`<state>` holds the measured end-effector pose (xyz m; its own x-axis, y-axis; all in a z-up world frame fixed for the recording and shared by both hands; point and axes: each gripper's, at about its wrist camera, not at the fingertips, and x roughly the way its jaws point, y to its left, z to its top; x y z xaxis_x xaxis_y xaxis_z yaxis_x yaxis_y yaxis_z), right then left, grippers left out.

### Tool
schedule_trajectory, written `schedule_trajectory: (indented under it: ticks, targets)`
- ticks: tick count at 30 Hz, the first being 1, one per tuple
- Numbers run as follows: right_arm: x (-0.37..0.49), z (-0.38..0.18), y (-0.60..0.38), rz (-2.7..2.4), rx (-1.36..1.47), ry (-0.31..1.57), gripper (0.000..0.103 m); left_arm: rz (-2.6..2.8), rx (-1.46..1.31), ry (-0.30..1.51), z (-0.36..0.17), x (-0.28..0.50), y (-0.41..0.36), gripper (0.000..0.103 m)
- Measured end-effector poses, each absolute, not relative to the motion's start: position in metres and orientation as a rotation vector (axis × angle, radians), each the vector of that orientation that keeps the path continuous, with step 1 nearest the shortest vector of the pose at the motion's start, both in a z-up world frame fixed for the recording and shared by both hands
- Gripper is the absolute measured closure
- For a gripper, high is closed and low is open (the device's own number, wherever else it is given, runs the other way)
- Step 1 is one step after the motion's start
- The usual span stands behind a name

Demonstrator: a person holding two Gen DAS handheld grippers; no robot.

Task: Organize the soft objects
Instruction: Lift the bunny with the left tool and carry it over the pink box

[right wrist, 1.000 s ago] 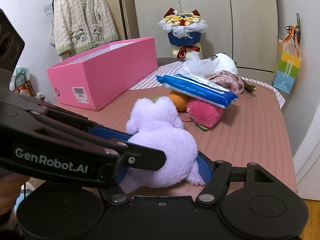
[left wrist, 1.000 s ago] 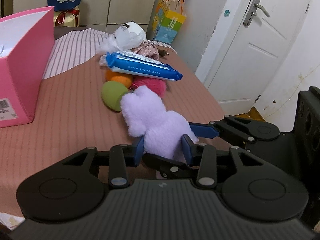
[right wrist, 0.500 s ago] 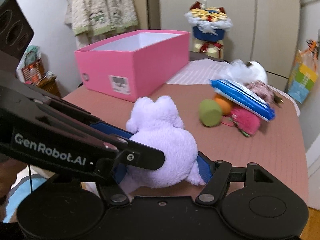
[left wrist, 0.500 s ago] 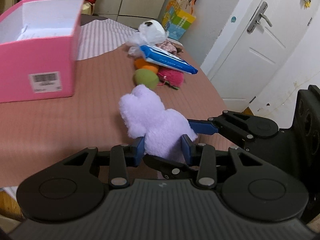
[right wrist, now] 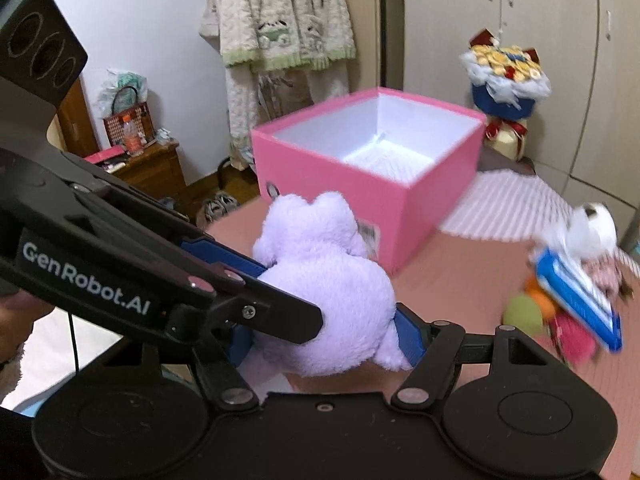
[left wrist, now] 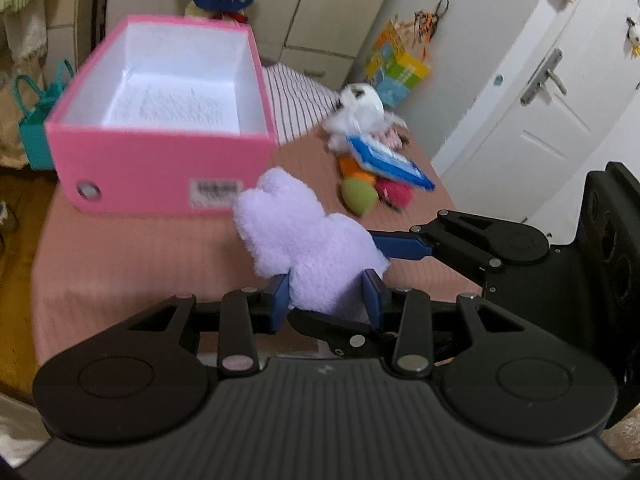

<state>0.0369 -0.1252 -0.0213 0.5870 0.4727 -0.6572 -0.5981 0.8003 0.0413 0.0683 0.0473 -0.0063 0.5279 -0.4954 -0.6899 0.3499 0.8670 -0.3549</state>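
Observation:
A lilac plush toy (left wrist: 304, 240) (right wrist: 320, 264) hangs above the table, held from both sides. My left gripper (left wrist: 326, 298) is shut on its lower part. My right gripper (right wrist: 324, 340) is shut on its wide body, and one of its blue fingers (left wrist: 400, 246) shows in the left wrist view. Just beyond the plush stands the open pink box (left wrist: 160, 160) (right wrist: 340, 184), with only a paper sheet on its white floor. A pile of soft things lies at the right: a blue wipes pack (left wrist: 388, 162) (right wrist: 576, 300), a green ball (left wrist: 358, 196), a pink fuzzy toy (left wrist: 396, 196) and a white plush (left wrist: 360, 108).
The table (left wrist: 120, 256) wears a brownish-pink cloth; its left edge drops to a wooden floor with a teal bag (left wrist: 34, 120). A bouquet (right wrist: 506, 76) and wardrobe stand behind the box. A white door (left wrist: 532, 120) is at the right, a hanging cardigan (right wrist: 280, 16) at the left.
Both grippers have lifted the lilac plush and carried it left towards the pink box. The box's inside has come into view, and the pile has slid away to the right.

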Motion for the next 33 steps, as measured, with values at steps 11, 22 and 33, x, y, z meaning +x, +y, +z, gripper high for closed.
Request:
schedule_trajectory:
  ticks: [11,22,33]
  targets:
    - [0.112,0.020,-0.105,0.625,-0.126,0.623,0.028,-0.487,-0.166,0.766,0.040,0.144,0.071,0.065]
    - [0.233,0.022,-0.093,0.608,-0.026,0.663,0.025,-0.389,-0.197,0.729,0.037,0.255,0.082,0.065]
    - [0.324,-0.021,-0.067,0.567,-0.043,0.772,0.026,-0.287,-0.384,0.852,-0.016,0.345,0.103,0.066]
